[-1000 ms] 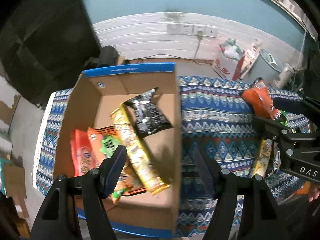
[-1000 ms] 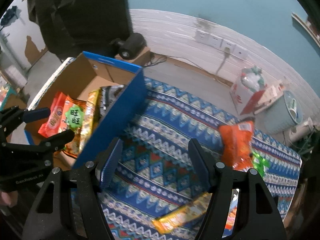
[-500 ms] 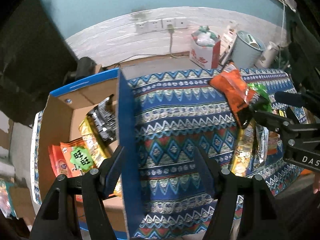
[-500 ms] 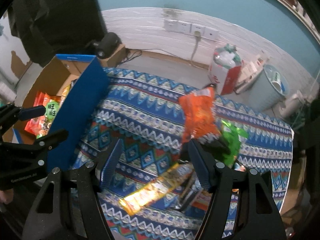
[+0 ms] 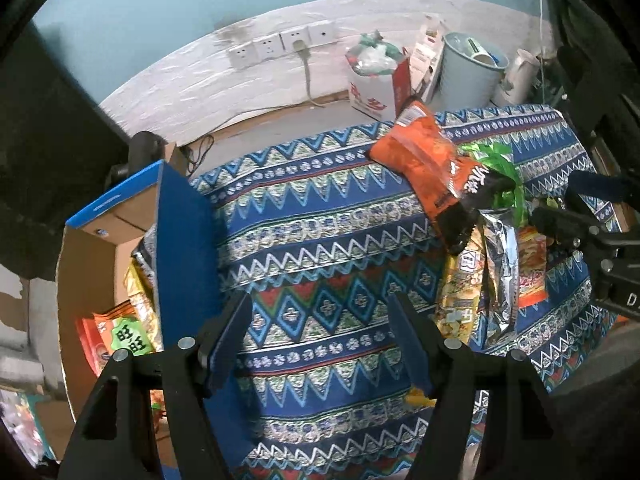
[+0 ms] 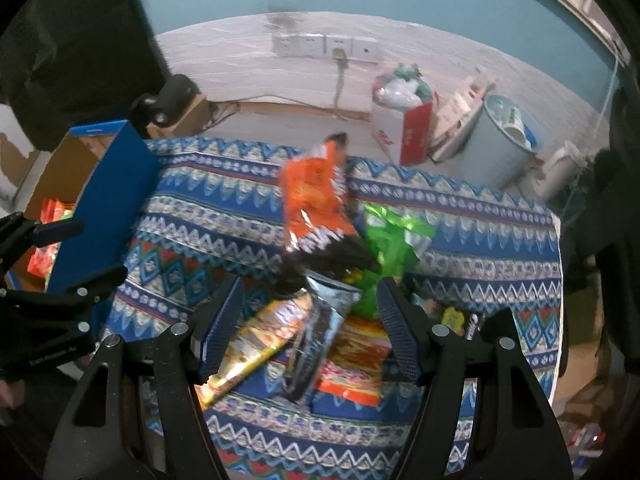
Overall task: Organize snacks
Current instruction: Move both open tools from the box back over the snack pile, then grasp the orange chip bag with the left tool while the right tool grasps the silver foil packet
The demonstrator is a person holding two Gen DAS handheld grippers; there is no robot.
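A cardboard box with blue outer walls stands at the table's left and holds several snack packets, among them an orange one with a green label. My left gripper hangs over bare patterned cloth just right of the box; its jaws are opening with nothing between them. To the right lies a heap of snacks: an orange bag, a green packet, a silver packet and a long yellow packet. My right gripper stands open just above this heap, touching none of it.
The blue zigzag cloth covers the table, whose far edge runs behind the orange bag. Beyond it on the floor stand a red-and-white carton and a pale bin. Wall sockets sit above.
Both grippers have moved right, away from the box. The left one left the box's inside for the cloth; the right one came over the snack heap.
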